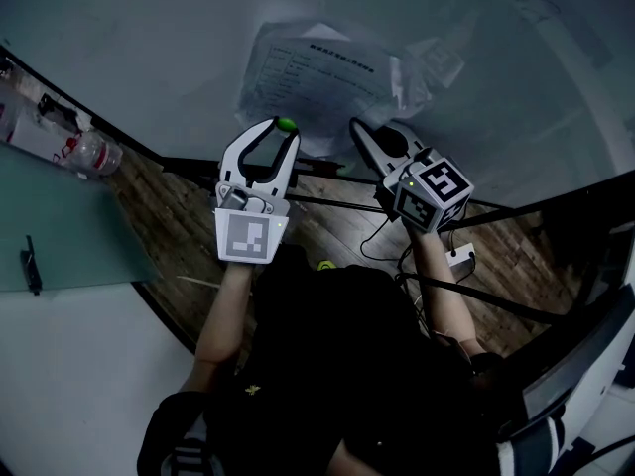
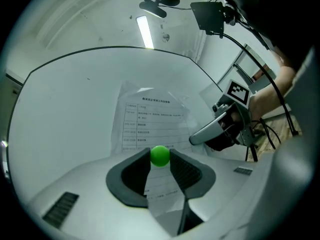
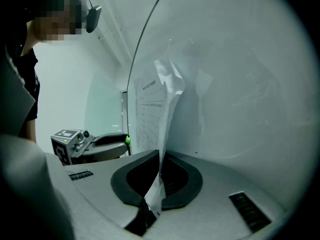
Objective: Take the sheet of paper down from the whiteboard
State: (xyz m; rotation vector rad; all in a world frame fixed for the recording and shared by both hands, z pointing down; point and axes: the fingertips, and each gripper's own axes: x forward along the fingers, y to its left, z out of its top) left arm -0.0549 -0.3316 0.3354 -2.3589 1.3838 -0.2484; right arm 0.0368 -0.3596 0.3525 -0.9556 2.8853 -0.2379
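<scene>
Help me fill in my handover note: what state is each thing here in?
left gripper: shut on the green ball, at the sheet's lower edge.
right gripper: shut on the sheet's edge.
sheet of paper: creased, one side pulled away from the board, the rest against it.
whiteboard: the sheet hangs on it.

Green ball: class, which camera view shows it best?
The left gripper view: the green ball sits large between the jaws. The head view shows a small dot; the right gripper view, a sliver.
</scene>
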